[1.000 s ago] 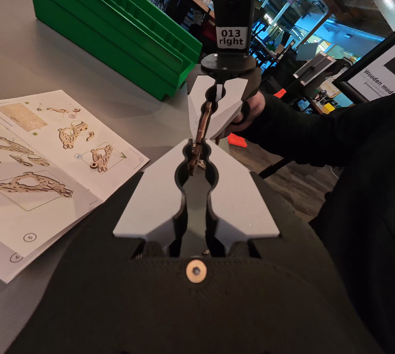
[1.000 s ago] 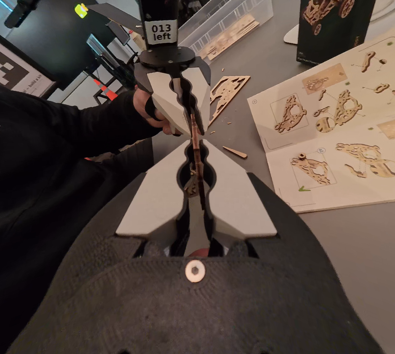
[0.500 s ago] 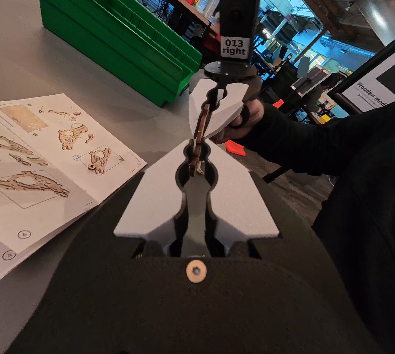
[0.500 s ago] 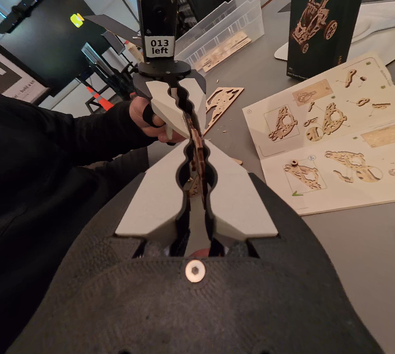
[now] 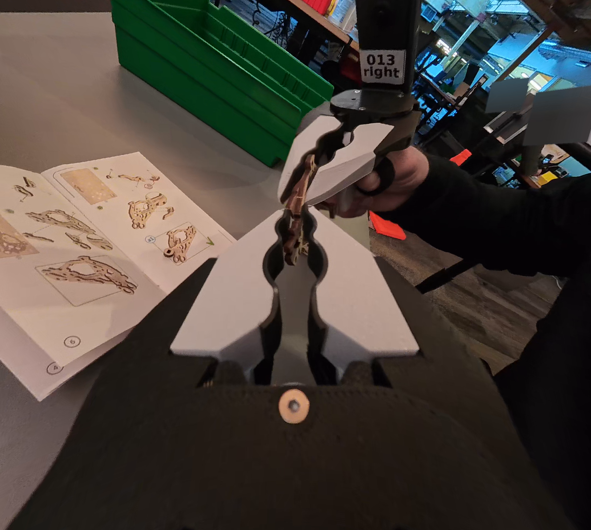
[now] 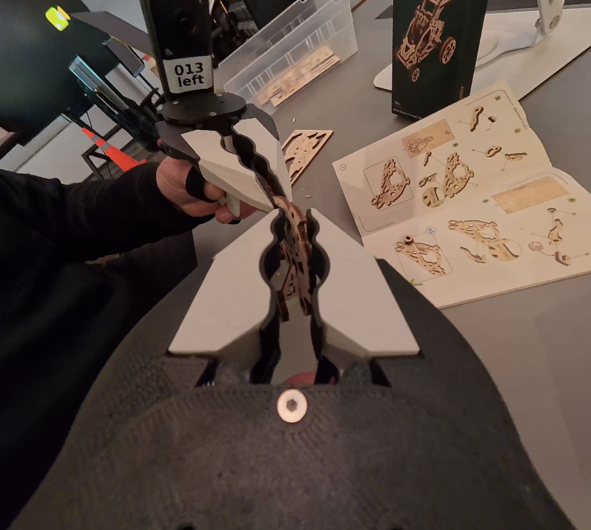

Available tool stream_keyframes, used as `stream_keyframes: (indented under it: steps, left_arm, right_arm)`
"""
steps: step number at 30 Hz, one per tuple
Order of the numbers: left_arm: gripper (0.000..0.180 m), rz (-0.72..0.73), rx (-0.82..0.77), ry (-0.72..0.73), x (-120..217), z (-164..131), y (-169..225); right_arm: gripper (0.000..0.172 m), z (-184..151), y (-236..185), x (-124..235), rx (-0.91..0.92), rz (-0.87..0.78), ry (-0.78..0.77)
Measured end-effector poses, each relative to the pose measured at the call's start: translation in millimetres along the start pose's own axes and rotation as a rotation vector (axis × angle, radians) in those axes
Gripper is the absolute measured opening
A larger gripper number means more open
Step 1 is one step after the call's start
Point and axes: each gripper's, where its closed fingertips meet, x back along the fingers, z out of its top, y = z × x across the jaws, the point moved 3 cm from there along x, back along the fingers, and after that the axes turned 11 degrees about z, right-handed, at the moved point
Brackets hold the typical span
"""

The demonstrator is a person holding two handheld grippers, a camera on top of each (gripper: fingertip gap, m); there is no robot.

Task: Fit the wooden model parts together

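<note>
Between the two pairs of white fingers, held in the air above the grey table (image 6: 367, 105), sits a flat, brown-edged laser-cut wooden model piece (image 6: 295, 258) with many cut-out holes. The right gripper (image 6: 294, 220) has its jaws slightly parted, and whether its pads press the wood cannot be told: a dark gap shows on the left side, and the far tips stand a little apart. The left gripper (image 5: 294, 218) is nearly closed around the piece's other end, its tips pinching the thin edge as far as the left wrist view shows. A hand in a black sleeve works each tool.

Farther out, an open paper instruction booklet (image 6: 463, 194) lies to the right on the table. Beyond it stand a dark upright product box (image 6: 441, 18) and a clear plastic bin (image 6: 287, 44) holding pale wooden sheets, and a punched-out sheet remnant (image 6: 303, 146) lies flat nearby. A green plastic bin (image 5: 204, 60) sits at the far side in the left wrist view.

Judging by the layered look, at least two parts are already joined; most of the model appears still to be built.
</note>
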Motion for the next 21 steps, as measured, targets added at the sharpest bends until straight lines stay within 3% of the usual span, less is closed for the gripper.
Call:
stream_keyframes:
  steps: [7,9,21]
  left_arm:
    - [0.005,-0.052,0.024,0.038,8.4,7.6,-0.7]
    - [0.004,-0.087,0.037,0.036,10.9,8.9,1.3]
    - [0.004,0.026,-0.071,0.035,10.6,8.7,5.5]
  right_arm:
    - [0.026,2.8,-12.6,8.1,0.041,0.053,-0.041]
    - [0.011,5.5,-12.2,11.6,0.062,0.035,-0.04]
    - [0.011,5.8,-5.0,9.2,0.082,-0.109,-0.06]
